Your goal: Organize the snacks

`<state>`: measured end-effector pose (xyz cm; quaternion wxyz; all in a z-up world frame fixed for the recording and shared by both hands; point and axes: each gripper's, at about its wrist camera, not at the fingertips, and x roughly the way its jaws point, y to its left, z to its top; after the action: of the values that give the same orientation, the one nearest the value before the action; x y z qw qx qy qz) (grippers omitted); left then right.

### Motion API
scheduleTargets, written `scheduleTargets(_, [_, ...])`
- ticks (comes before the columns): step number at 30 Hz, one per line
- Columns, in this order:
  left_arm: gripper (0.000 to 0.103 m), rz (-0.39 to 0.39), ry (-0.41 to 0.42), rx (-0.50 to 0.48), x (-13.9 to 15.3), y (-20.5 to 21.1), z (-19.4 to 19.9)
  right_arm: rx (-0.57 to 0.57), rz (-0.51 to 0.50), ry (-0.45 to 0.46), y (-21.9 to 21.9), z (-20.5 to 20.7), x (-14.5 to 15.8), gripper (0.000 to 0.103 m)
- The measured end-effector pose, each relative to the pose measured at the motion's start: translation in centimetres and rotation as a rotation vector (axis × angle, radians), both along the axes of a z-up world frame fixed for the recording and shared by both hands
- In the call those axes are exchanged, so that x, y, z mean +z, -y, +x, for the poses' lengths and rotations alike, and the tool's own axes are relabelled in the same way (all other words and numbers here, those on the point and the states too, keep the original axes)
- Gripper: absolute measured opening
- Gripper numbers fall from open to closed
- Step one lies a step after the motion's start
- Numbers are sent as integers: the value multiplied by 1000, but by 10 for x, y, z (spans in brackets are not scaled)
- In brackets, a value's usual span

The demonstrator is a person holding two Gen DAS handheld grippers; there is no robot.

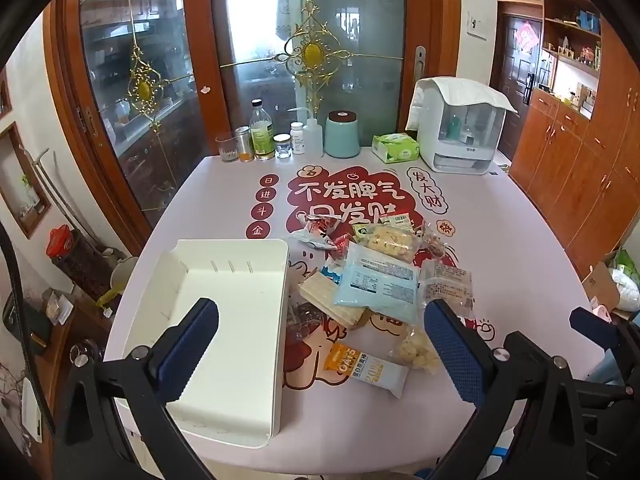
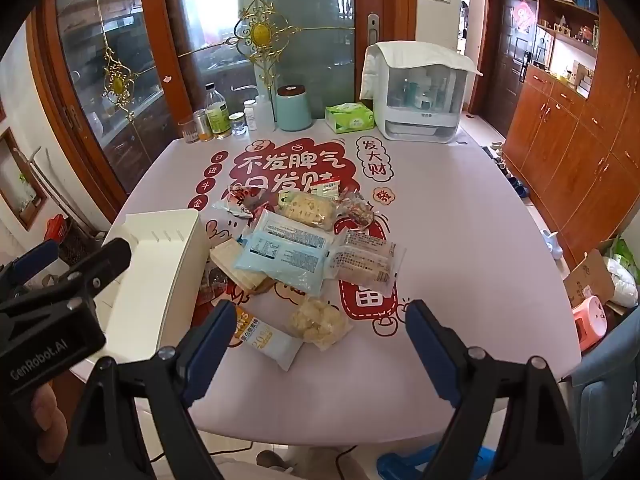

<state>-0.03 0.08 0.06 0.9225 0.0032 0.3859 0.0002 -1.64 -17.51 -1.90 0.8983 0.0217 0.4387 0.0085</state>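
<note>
An empty white bin (image 1: 224,320) sits on the table's left side; it also shows in the right wrist view (image 2: 160,272). A pile of snack packets lies to its right: a light-blue packet (image 1: 376,282) (image 2: 284,254), an oats bar (image 1: 366,368) (image 2: 266,336), a clear bag of pale puffs (image 1: 416,350) (image 2: 318,322), a wafer pack (image 1: 332,300) and several others. My left gripper (image 1: 320,344) is open and empty, above the bin's right edge and the near snacks. My right gripper (image 2: 320,344) is open and empty, above the oats bar and puffs.
The round table (image 2: 460,248) has a red printed cover. Along its far edge stand bottles and jars (image 1: 262,136), a teal canister (image 1: 342,134), a green tissue pack (image 1: 396,148) and a white appliance (image 1: 460,128). Wooden cabinets (image 2: 572,152) stand at the right.
</note>
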Motion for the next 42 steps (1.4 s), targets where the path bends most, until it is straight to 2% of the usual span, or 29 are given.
scheduleTargets(5, [102, 35, 27, -1, -3, 4, -4, 16, -6, 5, -5, 5, -1, 87])
scheduleTargets(17, [102, 54, -6, -8, -7, 4, 10, 48, -11, 8, -13, 14, -2, 87])
scheduleTargets(23, [102, 4, -13, -26, -8, -4, 13, 53, -12, 7, -15, 15, -2, 87])
scheduleTargets(42, [102, 19, -35, -9, -9, -4, 20, 58, -4, 4, -16, 20, -3, 87])
